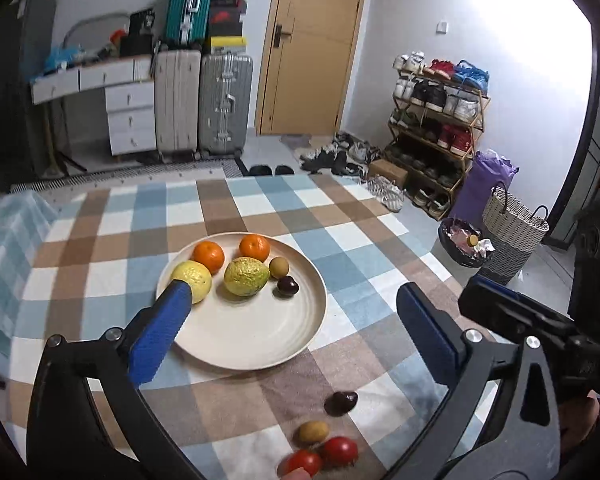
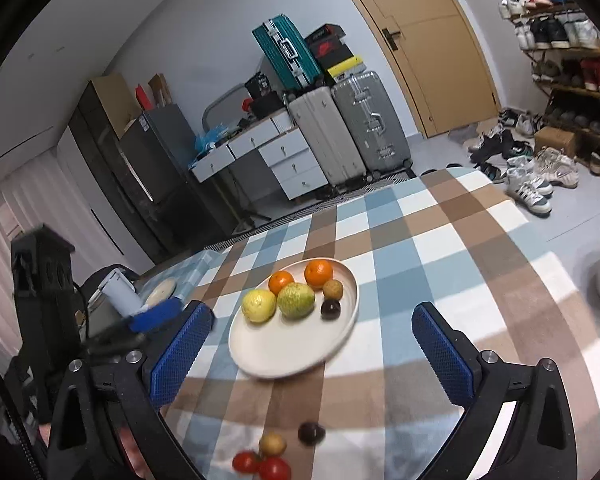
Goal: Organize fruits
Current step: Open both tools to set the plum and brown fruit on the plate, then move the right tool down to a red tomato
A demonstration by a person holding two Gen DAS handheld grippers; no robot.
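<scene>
While the left gripper (image 1: 294,306) gapes wide over the plate (image 1: 260,344), only its view shows a woven basket (image 1: 514,232). Equally wide and empty, the right gripper (image 2: 312,338) has loose tomatoes (image 2: 262,465) beneath it; fruits look roundish, without clear direction.

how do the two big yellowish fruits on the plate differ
The left yellow fruit is a brighter, plain yellow; the greenish fruit beside it is tinged green and mottled. The left yellow fruit sits near the plate rim, the greenish fruit nearer the middle. Both are the largest fruits there, with bumpy skin.
</scene>
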